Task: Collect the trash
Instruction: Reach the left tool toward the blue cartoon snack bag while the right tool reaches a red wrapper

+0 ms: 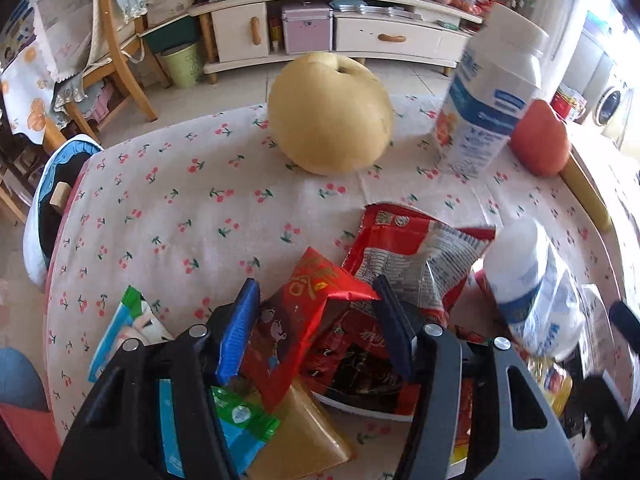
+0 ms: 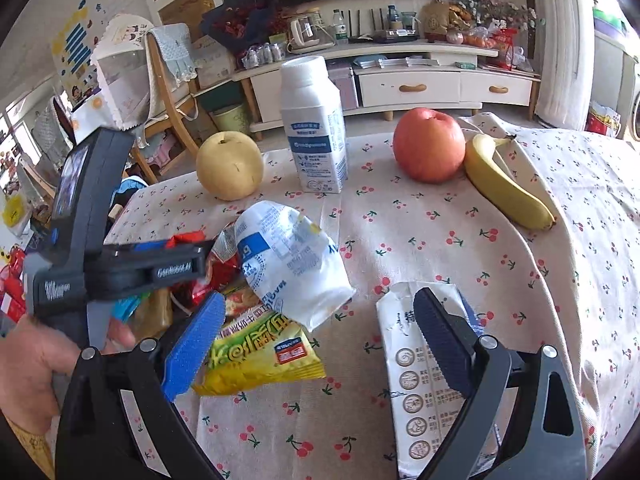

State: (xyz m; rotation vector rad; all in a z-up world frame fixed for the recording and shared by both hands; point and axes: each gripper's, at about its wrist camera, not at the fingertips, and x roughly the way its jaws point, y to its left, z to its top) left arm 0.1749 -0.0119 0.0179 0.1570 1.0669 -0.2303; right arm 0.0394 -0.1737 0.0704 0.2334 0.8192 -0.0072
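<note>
A pile of wrappers lies on the cherry-print tablecloth (image 1: pixel 168 208). My left gripper (image 1: pixel 316 316) points down into the pile, its fingers either side of a red packet with gold print (image 1: pixel 304 312); gaps show at the pads. A red and white snack bag (image 1: pixel 416 252) and a dark red wrapper (image 1: pixel 360 364) lie just beyond. In the right wrist view the left gripper (image 2: pixel 200 254) hangs over the same pile. My right gripper (image 2: pixel 320 320) stands wide open above a yellow-green wrapper (image 2: pixel 260 352), a crumpled white and blue bag (image 2: pixel 292 264) and a white carton (image 2: pixel 416 408).
A pear (image 2: pixel 230 166), an upright milk bottle (image 2: pixel 314 128), an apple (image 2: pixel 430 144) and a banana (image 2: pixel 504 188) stand at the far side of the table. A blue and white container (image 1: pixel 40 208) sits off the table's left edge. A green bin (image 1: pixel 184 64) stands on the floor.
</note>
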